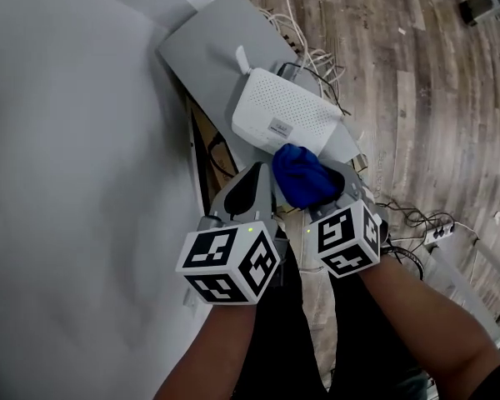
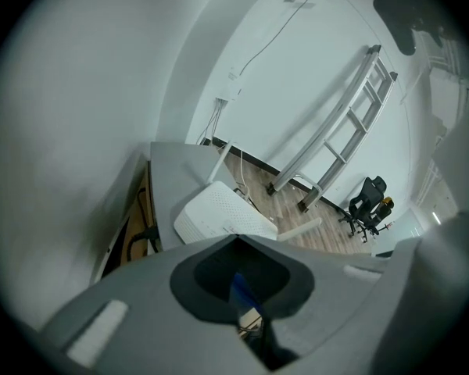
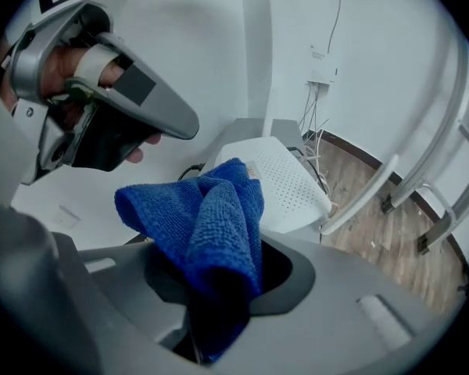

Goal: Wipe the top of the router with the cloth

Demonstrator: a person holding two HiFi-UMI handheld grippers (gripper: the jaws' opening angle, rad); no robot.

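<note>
Presently: approach step, wiping not yet begun. Right hand-held gripper point(image 1: 317, 182) clamped on bunched blue cloth point(image 1: 304, 177), at the near edge of the white router point(image 1: 287, 119), which lies flat on the grey desk point(image 1: 204, 40). Left hand-held gripper point(image 1: 252, 182): jaws together, empty, just beside. Next move, as judged: lower the cloth onto the router top and sweep across.

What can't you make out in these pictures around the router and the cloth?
Near edge of the router: head view, covered by the cloth.
Print on the label: head view, too small.
Near side of the router: left gripper view, behind the left gripper.
Whether the cloth touches the router: no view settles it.
</note>
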